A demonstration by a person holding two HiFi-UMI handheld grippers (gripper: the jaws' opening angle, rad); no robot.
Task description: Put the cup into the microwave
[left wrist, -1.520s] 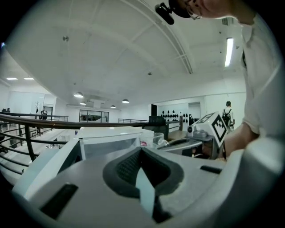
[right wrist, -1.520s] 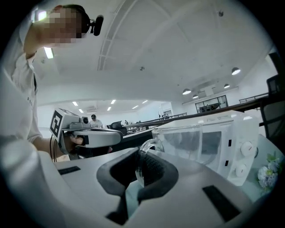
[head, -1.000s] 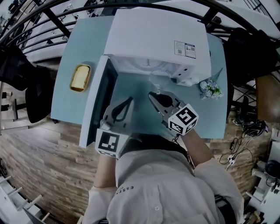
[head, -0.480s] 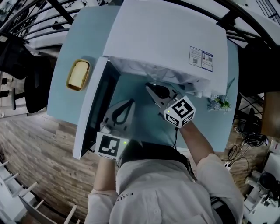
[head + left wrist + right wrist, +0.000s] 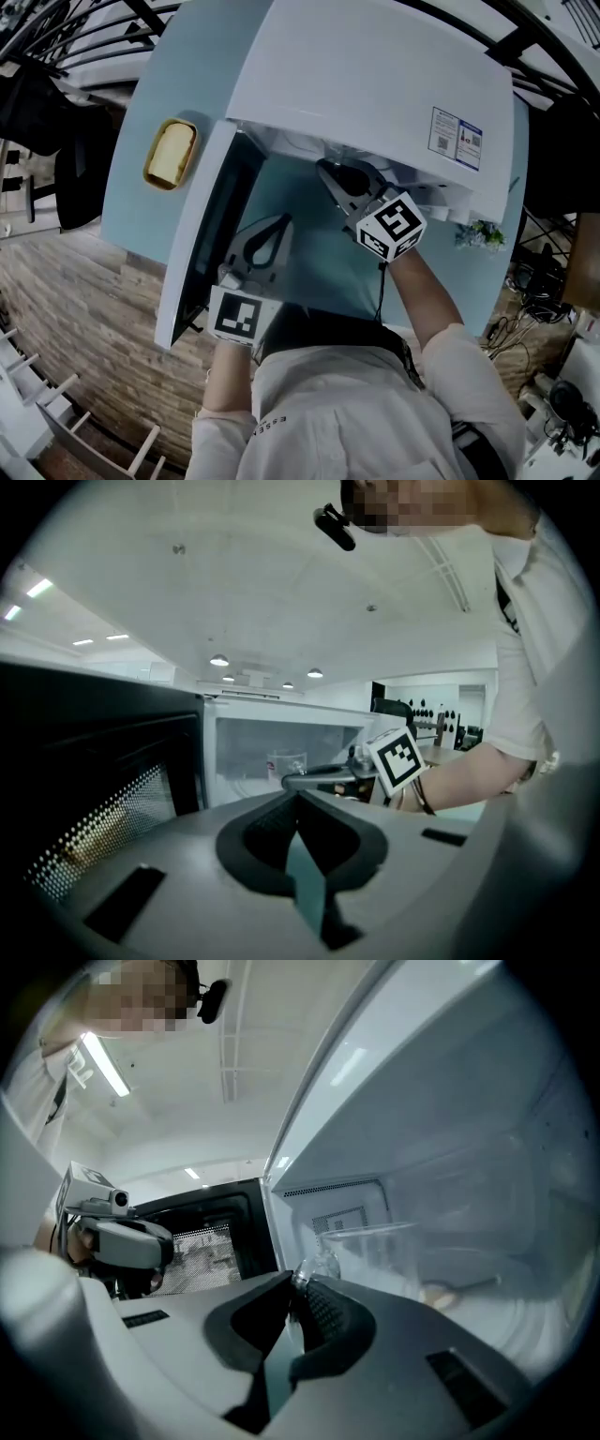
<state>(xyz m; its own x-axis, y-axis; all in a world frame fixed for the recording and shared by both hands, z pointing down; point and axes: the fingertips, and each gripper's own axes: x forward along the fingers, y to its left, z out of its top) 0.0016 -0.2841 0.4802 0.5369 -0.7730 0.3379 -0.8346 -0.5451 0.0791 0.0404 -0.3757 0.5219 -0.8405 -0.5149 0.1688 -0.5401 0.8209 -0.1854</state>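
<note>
The white microwave (image 5: 375, 75) stands on the teal table with its door (image 5: 202, 244) swung open to the left. My right gripper (image 5: 325, 169) reaches into the cavity, shut on the handle of a clear glass cup (image 5: 375, 1241). In the head view the microwave's top hides the cup. The left gripper view shows the cup (image 5: 286, 763) inside the cavity at the right gripper's tip. My left gripper (image 5: 283, 220) is lower on the table beside the open door, its jaws shut with nothing in them.
A yellow dish with bread (image 5: 170, 155) lies on the table left of the door. A small bunch of flowers (image 5: 480, 234) sits at the microwave's right. The dark door window (image 5: 94, 789) is close on the left gripper's left. Bare table (image 5: 319, 267) lies between the grippers.
The right gripper has moved forward with the cup, from in front of the microwave into its cavity. The left gripper sank a little and stayed by the door.
</note>
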